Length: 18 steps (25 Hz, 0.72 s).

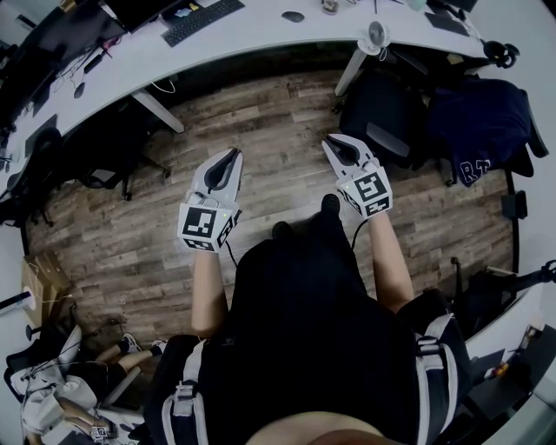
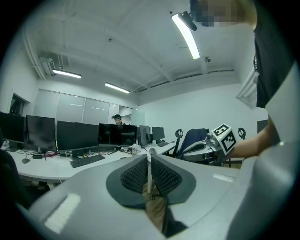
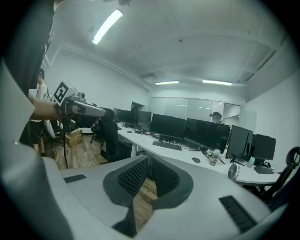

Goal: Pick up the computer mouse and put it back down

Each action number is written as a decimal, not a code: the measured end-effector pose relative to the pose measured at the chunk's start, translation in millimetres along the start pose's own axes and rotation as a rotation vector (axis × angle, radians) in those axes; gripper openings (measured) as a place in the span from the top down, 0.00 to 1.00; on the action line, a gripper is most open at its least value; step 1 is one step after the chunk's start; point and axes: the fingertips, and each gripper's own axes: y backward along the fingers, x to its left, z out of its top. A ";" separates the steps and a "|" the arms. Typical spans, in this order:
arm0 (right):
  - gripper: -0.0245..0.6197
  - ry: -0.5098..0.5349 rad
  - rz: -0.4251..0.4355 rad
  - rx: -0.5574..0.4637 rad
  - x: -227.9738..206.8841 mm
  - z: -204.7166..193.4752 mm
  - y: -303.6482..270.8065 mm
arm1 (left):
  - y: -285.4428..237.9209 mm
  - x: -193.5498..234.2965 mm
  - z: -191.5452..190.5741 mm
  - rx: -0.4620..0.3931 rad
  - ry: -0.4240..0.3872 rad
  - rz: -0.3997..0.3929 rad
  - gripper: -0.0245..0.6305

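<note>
Nothing of the task is done yet, by my reading. The dark oval computer mouse [image 1: 293, 16] lies untouched on the long white curved desk [image 1: 261, 36], at 12 o'clock in the head view, near the top edge. Both grippers hang over the brown wood-plank floor [image 1: 261, 122], well apart from the desk.

The left gripper [image 1: 232, 156] has its jaws all but together, only a thin slit between the ribbed pads, and nothing in them. The right gripper [image 1: 333, 144] is the same, with its tips meeting and holding nothing. Everything is left to do: reaching the desk, opening a claw, closing on the mouse, lifting it and setting it back.

Counted in the head view:
- Two grippers.
- One sure mouse.
- One flat black keyboard [image 1: 202, 19], at 9 o'clock of the mouse.
- One small white desk fan [image 1: 375, 36], at 4 o'clock of the mouse.
- One second dark oval speck [image 1: 80, 89] on the desk, far off at 8 o'clock. It may be another mouse, but it is too small to tell.
</note>
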 end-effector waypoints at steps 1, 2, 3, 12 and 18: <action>0.91 0.004 0.005 0.001 0.8 0.0 -0.6 | -0.2 -0.3 -0.4 0.002 0.000 -0.003 0.92; 0.89 0.008 0.010 0.000 1.6 0.2 -1.0 | -0.4 -1.0 -0.7 0.004 0.001 -0.006 0.91; 0.87 0.012 0.013 0.000 2.4 0.6 -1.2 | -0.5 -1.7 -1.0 0.005 0.001 -0.009 0.89; 0.65 0.032 0.032 -0.006 9.8 5.2 -5.5 | 1.3 -2.6 -4.8 0.019 0.003 -0.032 0.78; 0.54 0.041 0.034 -0.020 10.7 8.7 -3.5 | 2.1 -2.6 -8.3 0.029 0.009 -0.033 0.69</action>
